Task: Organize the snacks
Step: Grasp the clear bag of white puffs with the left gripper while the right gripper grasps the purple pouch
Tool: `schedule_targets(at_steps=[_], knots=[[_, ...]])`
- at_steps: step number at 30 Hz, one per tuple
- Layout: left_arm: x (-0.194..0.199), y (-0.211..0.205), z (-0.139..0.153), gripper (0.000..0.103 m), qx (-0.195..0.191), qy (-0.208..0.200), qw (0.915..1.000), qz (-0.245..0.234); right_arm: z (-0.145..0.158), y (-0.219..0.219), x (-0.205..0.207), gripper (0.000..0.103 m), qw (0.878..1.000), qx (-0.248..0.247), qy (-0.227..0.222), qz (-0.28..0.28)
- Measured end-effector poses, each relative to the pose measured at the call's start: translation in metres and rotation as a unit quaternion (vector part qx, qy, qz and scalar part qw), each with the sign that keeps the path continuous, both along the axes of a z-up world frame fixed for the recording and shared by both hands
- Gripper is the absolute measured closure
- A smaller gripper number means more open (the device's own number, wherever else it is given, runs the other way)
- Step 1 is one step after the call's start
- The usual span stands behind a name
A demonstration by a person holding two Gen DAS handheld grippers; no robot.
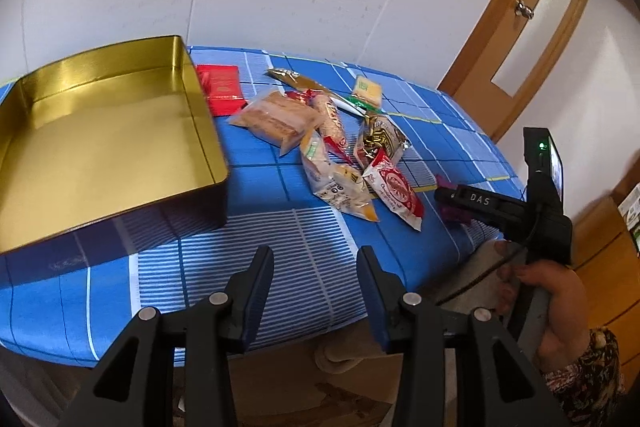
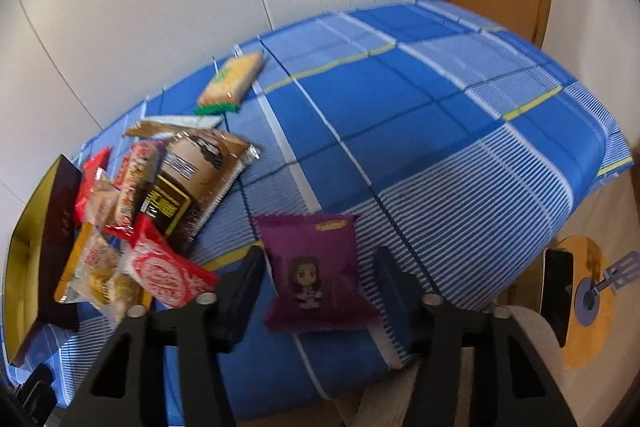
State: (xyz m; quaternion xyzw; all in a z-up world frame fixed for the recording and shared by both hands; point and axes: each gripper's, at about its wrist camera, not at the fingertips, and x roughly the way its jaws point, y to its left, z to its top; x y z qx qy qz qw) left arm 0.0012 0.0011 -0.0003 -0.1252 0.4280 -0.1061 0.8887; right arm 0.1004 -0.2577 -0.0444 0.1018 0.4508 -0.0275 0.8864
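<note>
Left claw (image 1: pixel 316 259) nearest the lens, jaws spread, nothing between them, hovering over the near edge of the blue checked surface (image 1: pixel 280 227). Far left: gold-lined tin (image 1: pixel 100 135), open, nothing inside. Red packet (image 1: pixel 222 89) just beside its far right corner. Centre: snack pile (image 1: pixel 340 147), loose wrappers overlapping, well ahead of the left claw and apart from the tin. Yellow cracker pack (image 1: pixel 367 90) lies behind the pile, separate. Right: right claw (image 2: pixel 320 263), jaws wide, straddling the purple packet (image 2: pixel 316 271); packet flat on the surface near the front edge, between the fingers, contact with either not discernible. Right hand (image 1: pixel 560 291) grips the handle.
</note>
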Motion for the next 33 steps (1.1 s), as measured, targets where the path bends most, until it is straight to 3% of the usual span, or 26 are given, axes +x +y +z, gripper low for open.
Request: schedule_targets(at_steps=[5, 9, 15, 20, 21, 25, 33], knots=[[0.004, -0.011, 0.001, 0.060, 0.032, -0.001, 0.9995, -0.009, -0.001, 0.003, 0.002, 0.058, 1.000, -0.002, -0.004, 0.012], [0.011, -0.017, 0.002, 0.060, 0.007, -0.009, 0.9994, -0.032, 0.000, 0.005, 0.005, 0.058, 0.999, 0.013, -0.016, 0.027], [0.043, -0.025, -0.012, 0.060, -0.049, 0.031, 0.9979, -0.029, -0.001, 0.015, 0.008, 0.058, 0.998, 0.014, -0.035, 0.045], [0.065, -0.043, -0.017, 0.058, -0.029, 0.037, 0.9986, -0.025, -0.001, 0.014, 0.007, 0.058, 0.998, 0.023, -0.043, 0.047], [0.069, -0.046, -0.018, 0.056, -0.021, 0.036, 0.9989, -0.021, -0.002, 0.013, 0.006, 0.058, 0.998, 0.025, -0.044, 0.047], [0.079, -0.047, -0.023, 0.031, -0.004, 0.026, 0.9996, 0.005, -0.001, 0.013, 0.005, 0.058, 0.997, 0.027, -0.046, 0.047], [0.099, -0.043, -0.034, 0.034, -0.006, 0.028, 0.9994, 0.018, -0.001, 0.020, 0.005, 0.058, 0.997, 0.020, -0.049, 0.056]])
